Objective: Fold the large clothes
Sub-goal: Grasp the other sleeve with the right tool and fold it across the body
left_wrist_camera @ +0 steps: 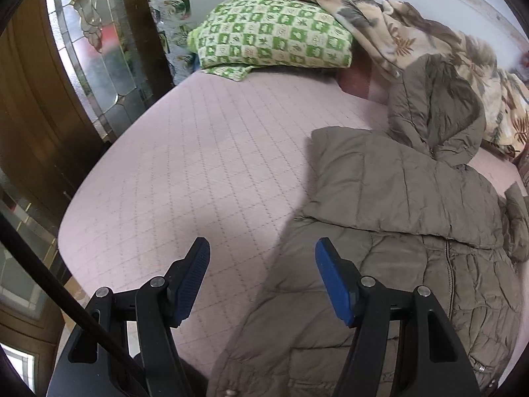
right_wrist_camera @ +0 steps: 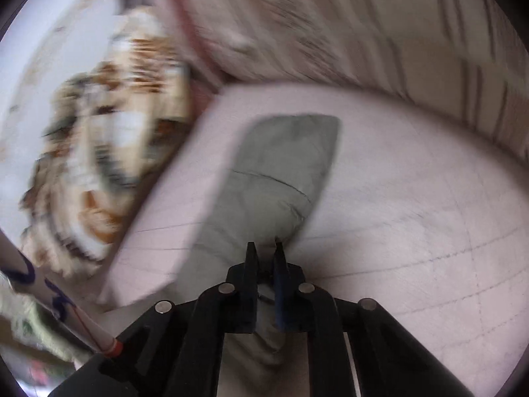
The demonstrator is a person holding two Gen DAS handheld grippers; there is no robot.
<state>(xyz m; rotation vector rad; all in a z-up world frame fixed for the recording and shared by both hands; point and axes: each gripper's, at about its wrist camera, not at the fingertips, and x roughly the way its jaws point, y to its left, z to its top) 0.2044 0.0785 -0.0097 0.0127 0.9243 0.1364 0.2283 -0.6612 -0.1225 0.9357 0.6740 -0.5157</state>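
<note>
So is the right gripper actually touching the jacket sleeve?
Touching. In the right wrist view the right gripper has its fingers closed together on the grey sleeve, with fabric pinched between them. The picture is motion-blurred, but the pinch shows plainly.

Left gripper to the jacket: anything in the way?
Nothing visible. The left gripper hangs open right over the near edge of the olive puffer jacket, with only bare pink bedsheet to its left. The green checkered pillow and floral blanket lie far behind.
</note>
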